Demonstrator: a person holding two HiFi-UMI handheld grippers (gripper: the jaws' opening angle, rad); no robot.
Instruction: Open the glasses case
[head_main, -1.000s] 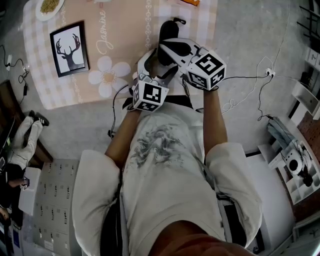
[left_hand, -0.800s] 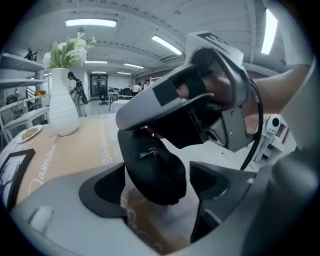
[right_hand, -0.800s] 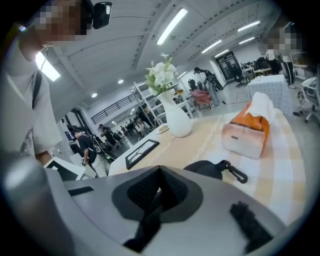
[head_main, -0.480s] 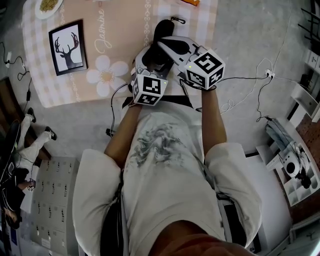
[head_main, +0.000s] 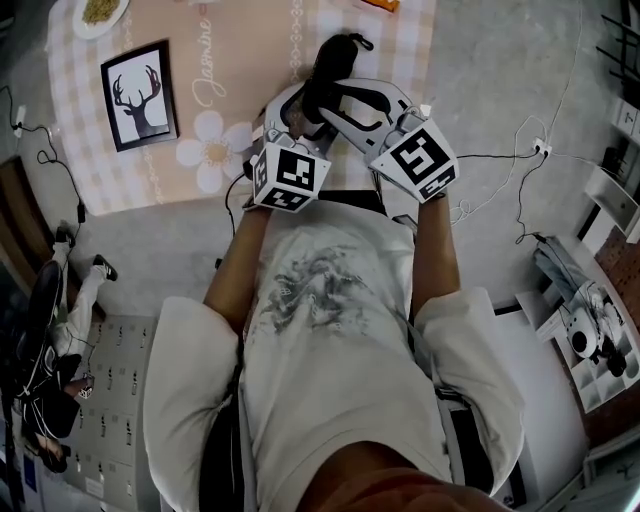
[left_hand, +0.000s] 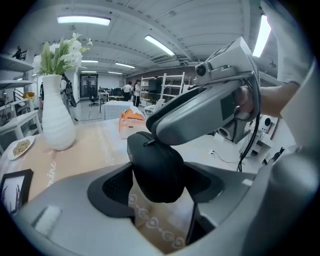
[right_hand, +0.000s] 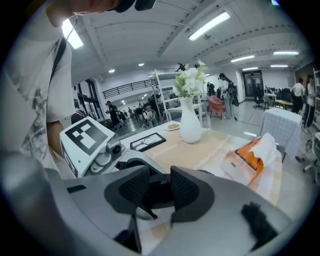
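Observation:
A black zipped glasses case (head_main: 331, 58) stands upright over the near edge of the table. In the left gripper view the case (left_hand: 156, 167) fills the gap of my left gripper (left_hand: 160, 192). The jaws are closing and both pads touch its sides. My right gripper (head_main: 338, 92) reaches in from the right, its grey body (left_hand: 200, 112) lying over the top of the case. In its own view my right gripper (right_hand: 161, 189) is opening. The case's zipper edge (right_hand: 161, 181) shows in the gap and the pads pinch nothing. A thin black strap (right_hand: 144, 211) hangs below.
A peach checked tablecloth (head_main: 235, 60) covers the table. It bears a framed deer picture (head_main: 140, 95), a plate of food (head_main: 98, 12), a white vase with flowers (right_hand: 190, 122) and an orange packet (right_hand: 250, 155). Cables (head_main: 500, 175) lie on the floor at the right.
The right gripper's jaws have parted and that gripper has rolled and lifted a little. The left gripper has shifted slightly toward the case and its jaws have narrowed.

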